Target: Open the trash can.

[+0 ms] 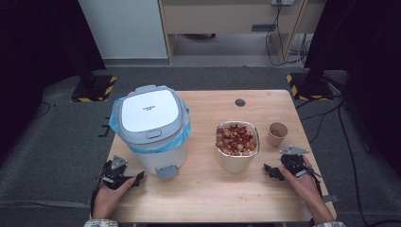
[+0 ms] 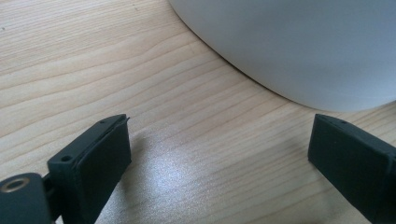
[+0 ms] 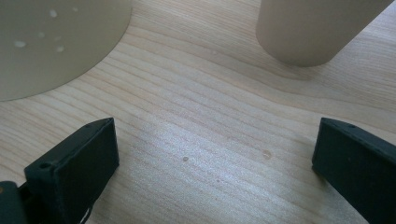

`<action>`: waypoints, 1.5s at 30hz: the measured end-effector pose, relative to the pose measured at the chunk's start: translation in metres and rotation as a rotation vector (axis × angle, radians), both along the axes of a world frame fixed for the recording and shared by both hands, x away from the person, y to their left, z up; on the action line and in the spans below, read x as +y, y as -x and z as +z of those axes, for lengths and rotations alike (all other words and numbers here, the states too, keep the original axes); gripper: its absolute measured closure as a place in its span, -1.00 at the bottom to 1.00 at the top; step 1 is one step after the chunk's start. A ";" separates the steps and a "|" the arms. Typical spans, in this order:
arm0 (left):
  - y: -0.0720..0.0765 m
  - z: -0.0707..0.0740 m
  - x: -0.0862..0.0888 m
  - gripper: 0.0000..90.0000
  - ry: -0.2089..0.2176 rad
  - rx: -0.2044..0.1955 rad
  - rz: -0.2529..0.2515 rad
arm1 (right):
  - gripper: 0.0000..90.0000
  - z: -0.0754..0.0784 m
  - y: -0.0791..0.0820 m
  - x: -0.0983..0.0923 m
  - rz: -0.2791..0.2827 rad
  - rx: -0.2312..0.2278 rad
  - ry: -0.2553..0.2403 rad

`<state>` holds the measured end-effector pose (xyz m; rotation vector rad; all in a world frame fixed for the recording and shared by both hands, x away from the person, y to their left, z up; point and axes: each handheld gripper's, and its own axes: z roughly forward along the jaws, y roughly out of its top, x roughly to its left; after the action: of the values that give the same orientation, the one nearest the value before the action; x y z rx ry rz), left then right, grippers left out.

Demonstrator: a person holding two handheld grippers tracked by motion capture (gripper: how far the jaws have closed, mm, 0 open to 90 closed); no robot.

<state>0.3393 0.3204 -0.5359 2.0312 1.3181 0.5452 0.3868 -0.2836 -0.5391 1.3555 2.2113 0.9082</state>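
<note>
A white pedal bin [image 1: 150, 127] with a closed lid and a blue bag liner stands at the table's left. Its grey pedal [image 1: 166, 171] faces the front edge. My left gripper [image 1: 135, 179] rests on the wood just left of the pedal, jaws open and empty. In the left gripper view the left gripper [image 2: 219, 149] points at the bin's white wall [image 2: 303, 46], a short way off. A metal bowl [image 1: 237, 142] of red and beige pieces sits mid-right. My right gripper [image 1: 272, 171] lies open near the bowl's front right; the right gripper [image 3: 217, 154] holds nothing.
A brown paper cup [image 1: 277, 134] stands right of the bowl; in the right gripper view the cup [image 3: 313, 28] and the bowl's side [image 3: 51, 42] lie ahead of the jaws. A round cable hole [image 1: 240, 102] marks the wooden table [image 1: 213, 189] near its far edge.
</note>
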 end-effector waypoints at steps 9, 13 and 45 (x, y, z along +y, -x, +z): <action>0.004 0.003 0.001 -0.76 -0.004 -0.001 0.004 | -0.98 0.000 0.001 0.000 -0.005 -0.002 -0.002; 0.007 0.005 0.000 -0.64 -0.006 -0.009 -0.001 | -0.98 0.000 0.001 0.000 -0.003 -0.002 0.002; 0.044 0.043 -0.034 0.22 0.079 -0.092 -0.149 | -0.98 0.000 0.003 0.001 -0.005 -0.003 0.000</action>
<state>0.2958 0.2868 -0.4924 1.9958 1.1074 0.5043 0.3835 -0.2823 -0.5392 1.3577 2.2046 0.9081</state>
